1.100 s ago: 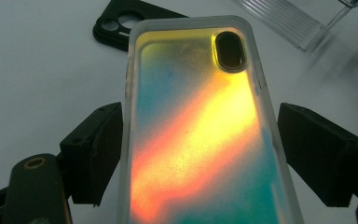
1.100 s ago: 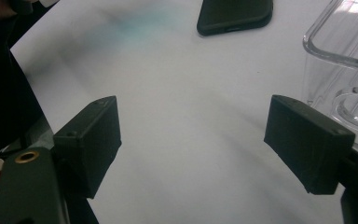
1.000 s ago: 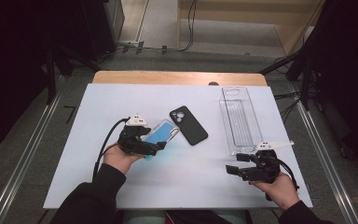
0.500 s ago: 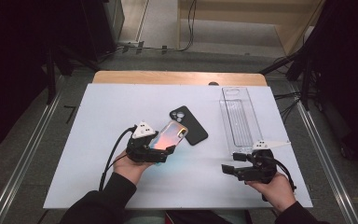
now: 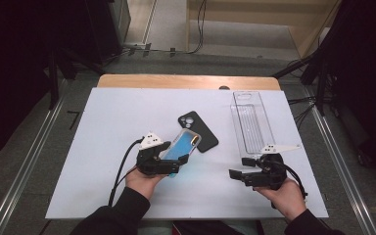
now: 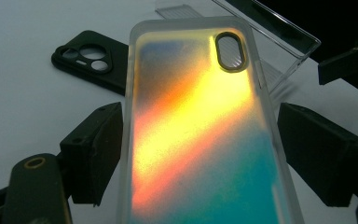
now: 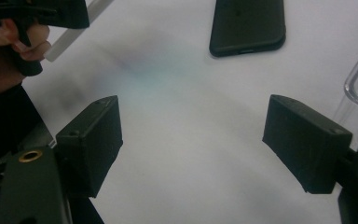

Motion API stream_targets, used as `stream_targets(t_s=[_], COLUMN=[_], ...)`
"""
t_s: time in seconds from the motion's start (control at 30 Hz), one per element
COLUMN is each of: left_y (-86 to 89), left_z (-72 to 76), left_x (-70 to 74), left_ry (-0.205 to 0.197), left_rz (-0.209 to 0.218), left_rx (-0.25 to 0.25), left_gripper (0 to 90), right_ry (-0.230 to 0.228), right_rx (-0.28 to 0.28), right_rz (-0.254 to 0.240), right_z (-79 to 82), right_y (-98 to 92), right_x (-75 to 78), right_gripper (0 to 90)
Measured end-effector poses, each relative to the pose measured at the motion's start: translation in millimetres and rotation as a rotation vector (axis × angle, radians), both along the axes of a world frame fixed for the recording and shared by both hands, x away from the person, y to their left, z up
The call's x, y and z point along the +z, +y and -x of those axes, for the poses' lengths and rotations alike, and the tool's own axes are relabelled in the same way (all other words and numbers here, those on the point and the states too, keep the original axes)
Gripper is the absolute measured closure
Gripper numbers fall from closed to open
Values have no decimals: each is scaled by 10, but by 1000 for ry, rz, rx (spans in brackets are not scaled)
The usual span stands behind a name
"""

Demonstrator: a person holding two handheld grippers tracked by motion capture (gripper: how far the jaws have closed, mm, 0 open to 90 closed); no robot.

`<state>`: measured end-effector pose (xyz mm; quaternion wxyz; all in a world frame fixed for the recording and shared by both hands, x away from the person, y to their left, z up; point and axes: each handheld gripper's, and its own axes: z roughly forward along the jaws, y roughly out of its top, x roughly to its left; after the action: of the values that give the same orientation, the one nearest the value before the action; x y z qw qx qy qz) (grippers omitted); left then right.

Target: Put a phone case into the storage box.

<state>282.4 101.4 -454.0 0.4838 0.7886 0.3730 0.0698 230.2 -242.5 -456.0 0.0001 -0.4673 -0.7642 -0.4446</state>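
Translucent iridescent orange-teal phone case is pinched across its width by left tongs, lifted near the counter's front edge, overlapping black phone case. Grip should be kept level. Right tongs spread, nothing held.

Black sleeves on both arms. Left gripper: black, boxy jaws, white plate on top, black cable behind. Right gripper: black, brass screw beside jaw.
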Motion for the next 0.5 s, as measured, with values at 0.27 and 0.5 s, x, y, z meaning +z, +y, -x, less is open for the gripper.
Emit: stream_targets(t_s=[0.27,0.5], left_y=[-6,-19], left_z=[22,61], left_x=[-103,-184], left_ry=[-25,-70], left_rz=[8,0], left_rx=[49,84], left_gripper=[172,172], right_ry=[13,13], right_rx=[1,2], right_rz=[-13,-25], right_z=[-70,-136], right_y=[106,199], right_x=[22,61], right_gripper=[177,180])
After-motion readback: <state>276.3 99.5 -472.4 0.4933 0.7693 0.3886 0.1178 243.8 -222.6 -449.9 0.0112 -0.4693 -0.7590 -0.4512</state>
